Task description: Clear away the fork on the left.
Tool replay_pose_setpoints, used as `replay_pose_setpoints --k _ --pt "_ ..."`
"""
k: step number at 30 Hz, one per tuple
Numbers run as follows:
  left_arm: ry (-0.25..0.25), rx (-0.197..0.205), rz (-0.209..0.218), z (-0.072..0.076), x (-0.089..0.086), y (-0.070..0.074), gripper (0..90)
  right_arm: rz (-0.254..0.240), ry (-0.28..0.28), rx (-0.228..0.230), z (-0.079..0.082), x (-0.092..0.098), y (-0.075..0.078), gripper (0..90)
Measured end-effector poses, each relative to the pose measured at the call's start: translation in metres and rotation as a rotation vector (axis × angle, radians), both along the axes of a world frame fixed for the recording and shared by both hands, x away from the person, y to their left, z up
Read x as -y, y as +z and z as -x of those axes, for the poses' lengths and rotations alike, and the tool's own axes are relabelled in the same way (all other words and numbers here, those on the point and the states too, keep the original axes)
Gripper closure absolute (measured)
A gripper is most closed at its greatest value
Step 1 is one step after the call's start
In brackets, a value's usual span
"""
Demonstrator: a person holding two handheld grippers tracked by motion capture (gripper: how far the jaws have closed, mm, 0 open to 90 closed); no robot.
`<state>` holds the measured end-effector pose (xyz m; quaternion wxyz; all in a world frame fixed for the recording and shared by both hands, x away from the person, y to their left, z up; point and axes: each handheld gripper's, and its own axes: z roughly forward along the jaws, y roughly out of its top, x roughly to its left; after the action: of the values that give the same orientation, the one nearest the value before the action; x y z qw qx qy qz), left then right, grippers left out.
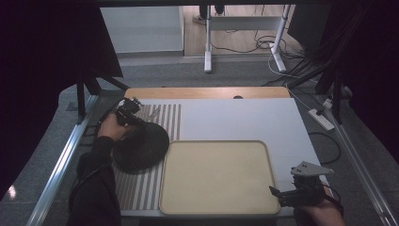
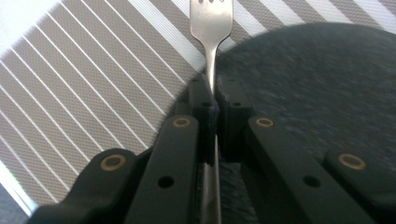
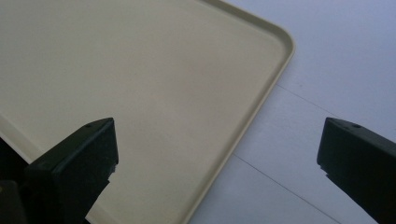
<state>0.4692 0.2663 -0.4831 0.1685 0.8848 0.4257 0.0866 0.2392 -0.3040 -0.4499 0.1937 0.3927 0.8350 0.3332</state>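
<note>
Tongs on the left point(image 2: 211, 100) clamp a silver fork point(image 2: 211, 28) by its handle, left of the beige tray point(image 1: 219, 207), above a dark round plate point(image 1: 146, 146) on the striped placemat point(image 1: 136, 188). Right of the tray's near corner, the right tongs point(image 3: 217, 154) hang wide open over the white bench point(image 1: 244, 117).

1. The fork point(image 2: 211, 21) in my left gripper point(image 2: 211, 100) is bright polished metal.
2. The round dark plate point(image 2: 317, 88) below it looks matt and finely speckled.
3. The striped mat point(image 2: 84, 93) shows a woven, textured weave.
4. The beige tray point(image 3: 140, 84) under my right gripper point(image 3: 217, 149) is smooth, matt plastic.
5. My gripper jaws are matt black plastic with brass-coloured rivets.
6. The white table surface point(image 3: 336, 51) is smooth and matt.
</note>
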Motion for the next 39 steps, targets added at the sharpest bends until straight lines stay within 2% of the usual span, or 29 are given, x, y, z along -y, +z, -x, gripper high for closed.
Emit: replay_pose_setpoints --k 2,5,8,9,13,20,23,26,28,30,34,39 --pt "-0.003 -0.016 0.026 0.007 0.002 0.0 86.0 0.004 0.0 -0.001 0.0 0.0 0.0 0.0" --pt "-0.006 -0.027 0.041 0.013 0.004 0.001 86.0 0.005 0.0 -0.001 0.0 0.0 0.0 0.0" --pt "-0.022 -0.032 0.056 0.026 0.012 0.004 86.0 0.009 0.0 0.0 0.0 0.0 0.0 0.0" --pt "-0.022 -0.032 0.056 0.026 0.012 0.004 86.0 0.009 0.0 0.0 0.0 0.0 0.0 0.0" --pt "-0.034 -0.038 0.092 0.038 0.019 0.006 86.0 0.009 0.002 0.004 0.0 0.0 0.0 0.0" --pt "-0.067 -0.036 0.093 0.065 0.044 0.009 86.0 0.009 0.005 0.007 0.001 -0.001 0.0 0.0" --pt "-0.068 -0.035 0.095 0.072 0.049 0.01 86.0 0.009 0.007 0.01 0.001 0.0 0.0 0.0" --pt "-0.061 -0.034 0.117 0.083 0.057 0.013 86.0 0.009 0.009 0.013 0.002 0.0 0.001 0.0" --pt "-0.072 -0.029 0.121 0.094 0.065 0.015 86.0 0.01 0.01 0.014 0.002 -0.001 0.001 0.0" --pt "-0.081 -0.027 0.128 0.099 0.068 0.016 86.0 0.01 0.011 0.015 0.002 -0.001 0.001 0.0" --pt "-0.085 -0.039 0.151 0.113 0.08 0.016 86.0 0.014 0.013 0.016 0.002 -0.001 0.001 0.0" --pt "-0.07 -0.051 0.161 0.123 0.09 0.016 86.0 0.016 0.015 0.015 0.002 -0.001 0.001 0.0"
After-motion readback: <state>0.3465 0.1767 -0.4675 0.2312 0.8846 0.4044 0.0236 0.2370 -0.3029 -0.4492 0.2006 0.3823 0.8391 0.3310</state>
